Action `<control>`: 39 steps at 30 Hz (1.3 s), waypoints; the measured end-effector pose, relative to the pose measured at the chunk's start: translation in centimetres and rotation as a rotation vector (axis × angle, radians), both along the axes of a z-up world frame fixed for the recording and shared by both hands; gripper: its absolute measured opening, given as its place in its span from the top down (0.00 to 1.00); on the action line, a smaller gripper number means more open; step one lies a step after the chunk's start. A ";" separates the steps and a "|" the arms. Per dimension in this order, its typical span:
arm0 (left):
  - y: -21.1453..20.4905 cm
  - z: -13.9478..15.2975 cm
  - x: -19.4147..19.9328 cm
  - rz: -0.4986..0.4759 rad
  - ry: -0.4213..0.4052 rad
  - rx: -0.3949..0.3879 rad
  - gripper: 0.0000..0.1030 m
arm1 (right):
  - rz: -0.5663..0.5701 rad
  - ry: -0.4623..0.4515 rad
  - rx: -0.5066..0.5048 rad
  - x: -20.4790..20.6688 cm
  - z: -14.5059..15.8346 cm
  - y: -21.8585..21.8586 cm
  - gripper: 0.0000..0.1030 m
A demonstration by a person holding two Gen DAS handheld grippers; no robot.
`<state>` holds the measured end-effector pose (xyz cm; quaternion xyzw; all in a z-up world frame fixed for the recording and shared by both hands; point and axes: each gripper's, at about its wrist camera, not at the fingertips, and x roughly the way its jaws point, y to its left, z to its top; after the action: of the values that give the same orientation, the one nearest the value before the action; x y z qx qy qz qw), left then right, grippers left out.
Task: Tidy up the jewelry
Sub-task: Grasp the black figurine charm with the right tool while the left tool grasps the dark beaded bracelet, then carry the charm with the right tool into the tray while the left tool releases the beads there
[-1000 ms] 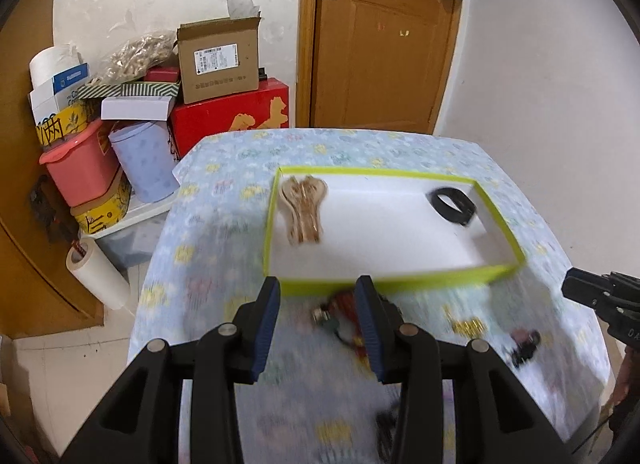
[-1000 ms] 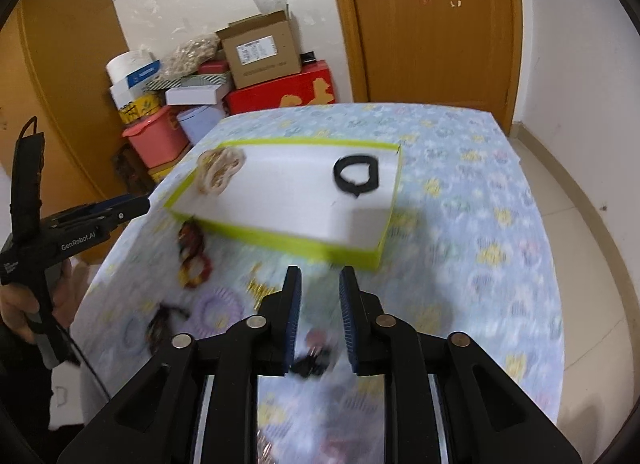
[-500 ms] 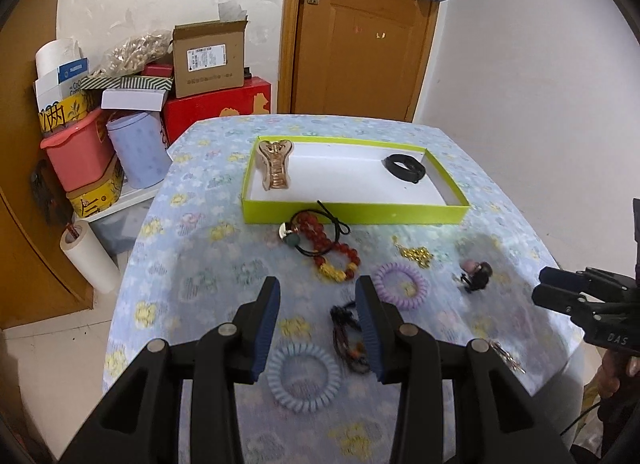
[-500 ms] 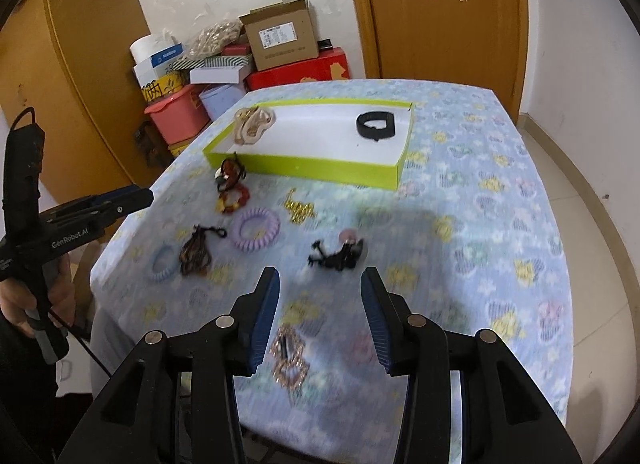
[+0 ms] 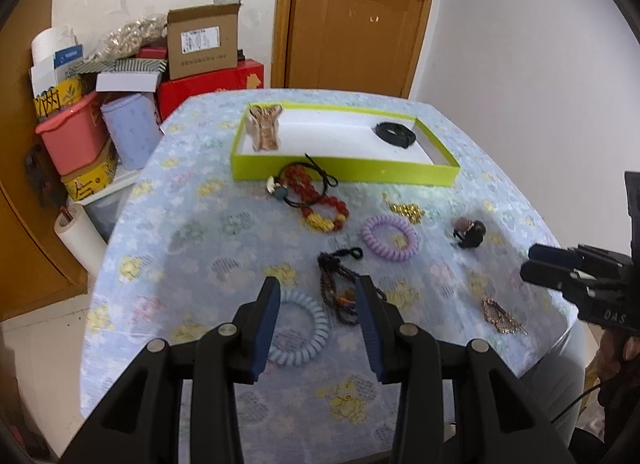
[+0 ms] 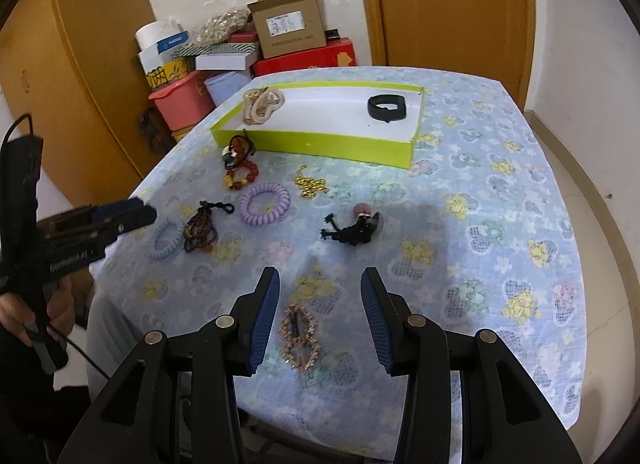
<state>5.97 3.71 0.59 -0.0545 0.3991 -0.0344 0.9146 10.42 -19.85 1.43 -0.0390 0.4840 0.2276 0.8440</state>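
A lime-edged white tray (image 5: 344,173) (image 6: 316,143) at the table's far side holds a beige bead necklace (image 5: 264,128) (image 6: 262,104) and a black band (image 5: 395,134) (image 6: 387,108). On the cloth lie a red bead bracelet (image 5: 316,200), gold chain (image 5: 406,210), purple coil tie (image 5: 390,237) (image 6: 265,203), blue coil tie (image 5: 302,328), dark braided bracelet (image 5: 338,292) and black hair tie with pink bead (image 6: 354,228). My left gripper (image 5: 318,304) is open above the blue tie and braided bracelet. My right gripper (image 6: 320,304) is open above a gold hair clip (image 6: 300,336).
The table has a blue flowered cloth (image 6: 480,204). Boxes, a pink bin (image 5: 72,136) and a paper roll (image 5: 78,240) are stacked beyond the left edge. A brown door (image 5: 360,20) stands behind. The table's near edge is just under both grippers.
Both grippers have pulled back from the tray toward the near edge of the table. The right gripper's jaws have opened wide. The loose jewelry has come into view.
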 end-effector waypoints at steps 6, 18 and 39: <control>-0.8 -1.1 1.2 -0.029 0.028 -0.020 0.60 | -0.029 0.002 -0.014 1.9 -0.8 -0.2 0.58; -2.0 -3.6 4.3 -0.030 0.099 -0.016 0.61 | -0.070 0.048 -0.009 5.6 -3.1 -0.3 0.58; -3.0 -3.4 4.2 -0.041 0.067 0.051 0.86 | -0.050 0.035 -0.030 6.1 -3.7 0.3 0.80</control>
<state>10.16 0.75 -2.85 -0.0241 0.4312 -0.0409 0.9010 16.53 -19.57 -2.23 -0.0358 0.5030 0.1999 0.8401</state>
